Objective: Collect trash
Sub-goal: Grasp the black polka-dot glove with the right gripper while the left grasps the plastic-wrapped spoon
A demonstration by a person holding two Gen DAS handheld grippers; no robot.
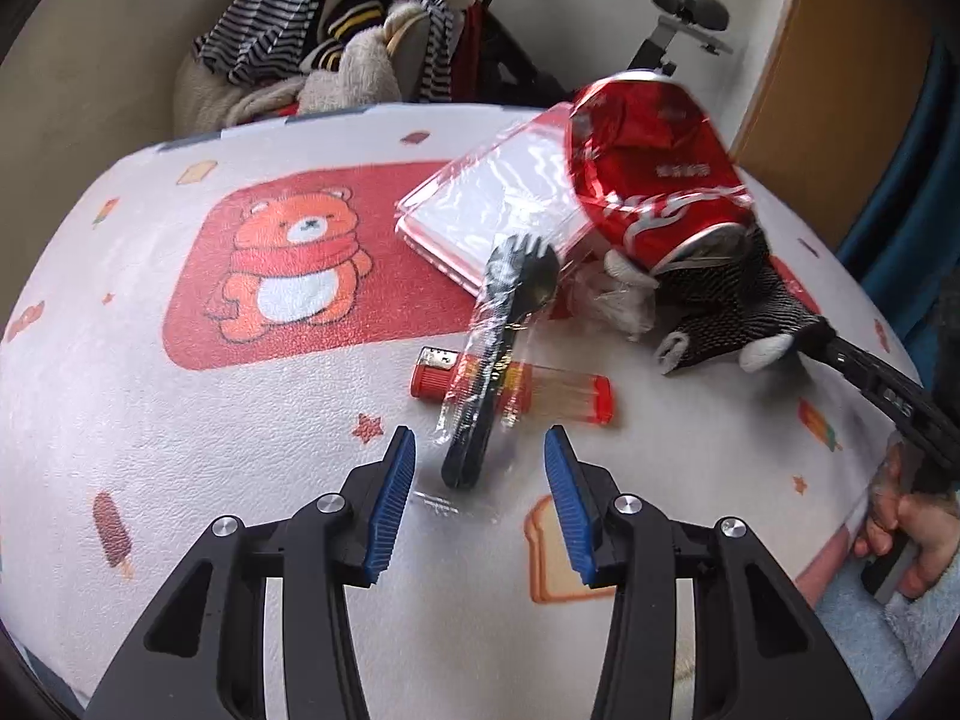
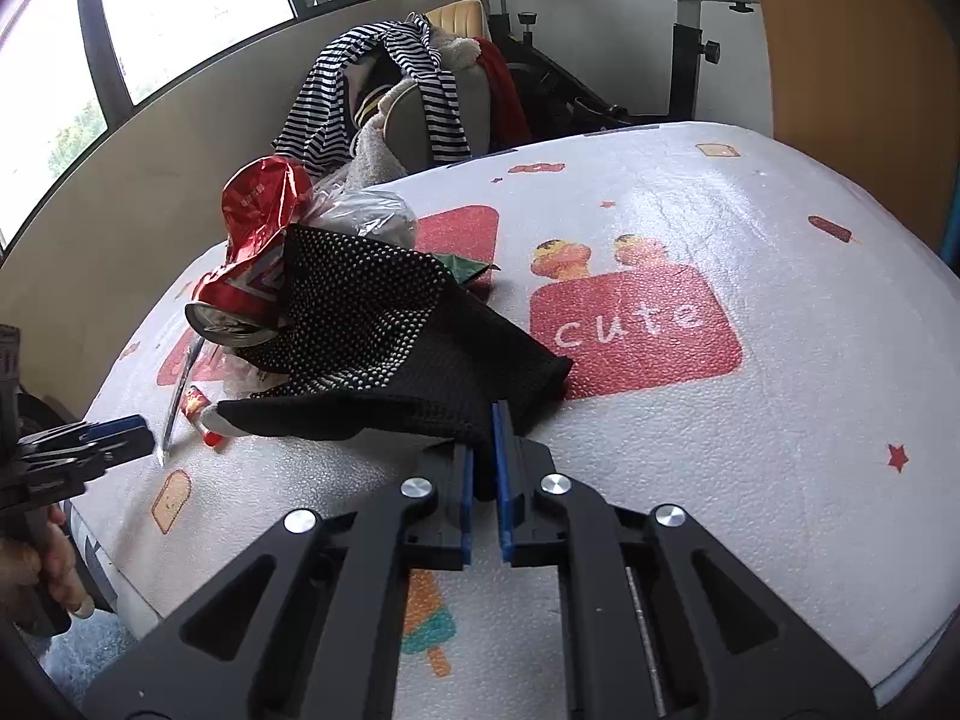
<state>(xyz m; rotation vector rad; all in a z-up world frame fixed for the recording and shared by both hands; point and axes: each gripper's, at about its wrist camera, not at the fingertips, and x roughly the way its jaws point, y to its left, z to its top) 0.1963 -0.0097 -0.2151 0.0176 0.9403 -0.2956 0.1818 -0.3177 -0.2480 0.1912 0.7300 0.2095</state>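
Black dotted knit glove (image 2: 384,324), cuff pinched in the right gripper (image 2: 485,468), carries a crushed red can (image 2: 252,264); it may roll off. Left gripper (image 1: 479,468) is spread around the black plastic-wrapped spork (image 1: 480,384), seemingly not touching; film could slip

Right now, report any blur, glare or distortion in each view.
Left wrist: crushed red can motion-blurred, glare on the clear wrapper, fisheye bows the table. Right wrist: sharper, windows blown out, left gripper blurred at the edge.
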